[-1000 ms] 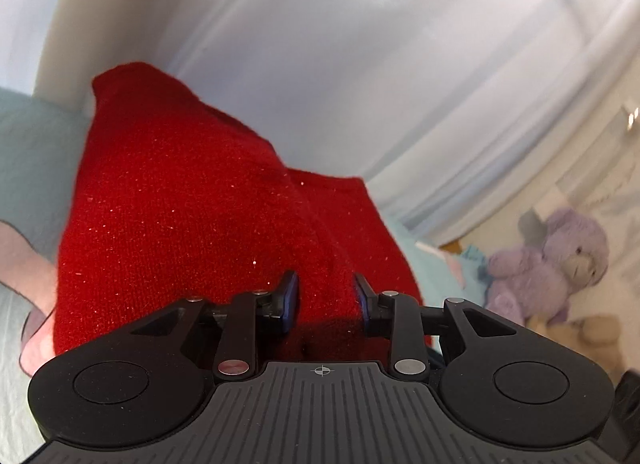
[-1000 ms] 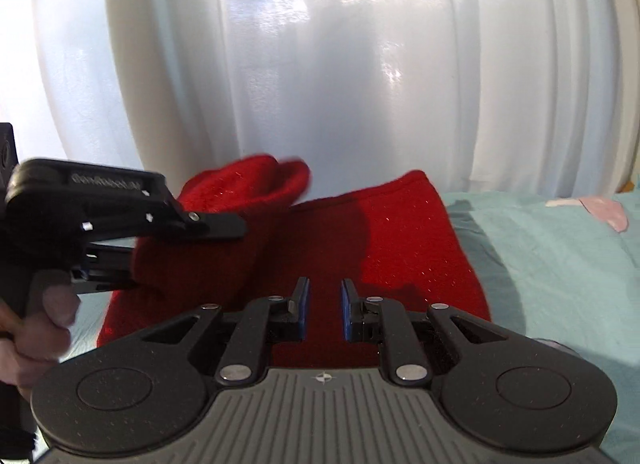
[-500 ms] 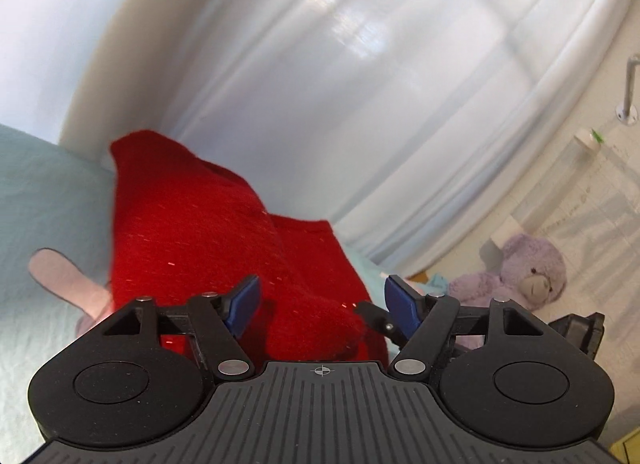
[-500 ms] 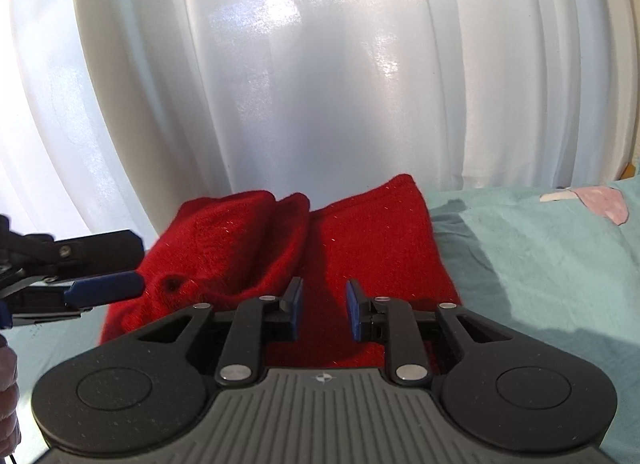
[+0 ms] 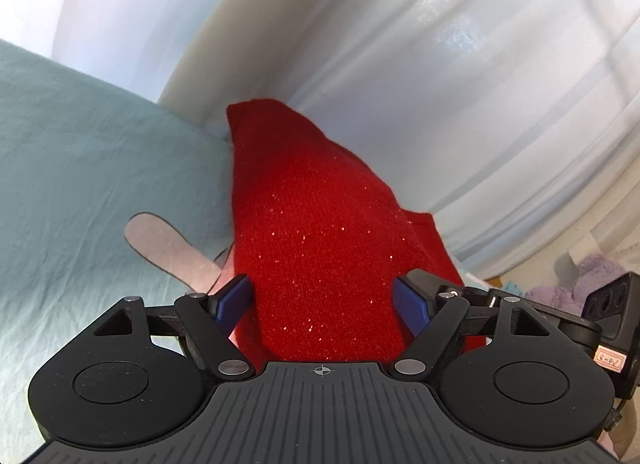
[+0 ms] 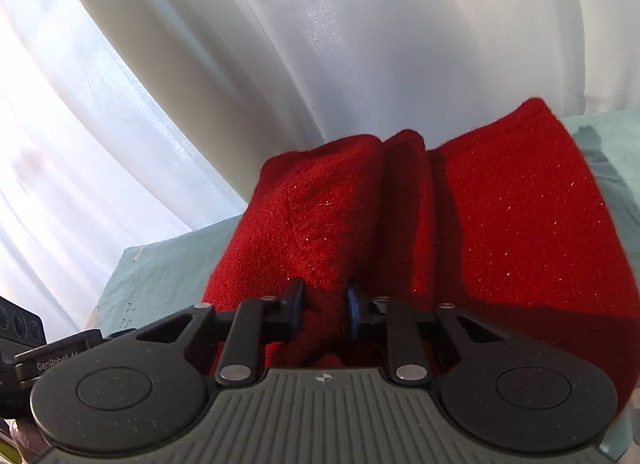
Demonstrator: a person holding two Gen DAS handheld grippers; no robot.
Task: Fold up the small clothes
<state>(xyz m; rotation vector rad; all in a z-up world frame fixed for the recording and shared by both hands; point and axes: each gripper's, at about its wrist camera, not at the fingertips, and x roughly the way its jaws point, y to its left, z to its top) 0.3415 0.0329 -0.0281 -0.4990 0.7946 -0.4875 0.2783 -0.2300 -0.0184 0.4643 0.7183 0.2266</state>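
Since a second ago our left gripper (image 5: 326,300) has let go, jaws just opening wide around the red sparkly knit garment (image 5: 320,232) mid-frame on the pale teal sheet (image 5: 80,168). Our right gripper (image 6: 322,310) has just been closing, pinching a fold, so the next fold looks ready.

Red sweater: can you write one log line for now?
left gripper: open, jaws just widened | right gripper: shut on red sweater | sheet: underneath
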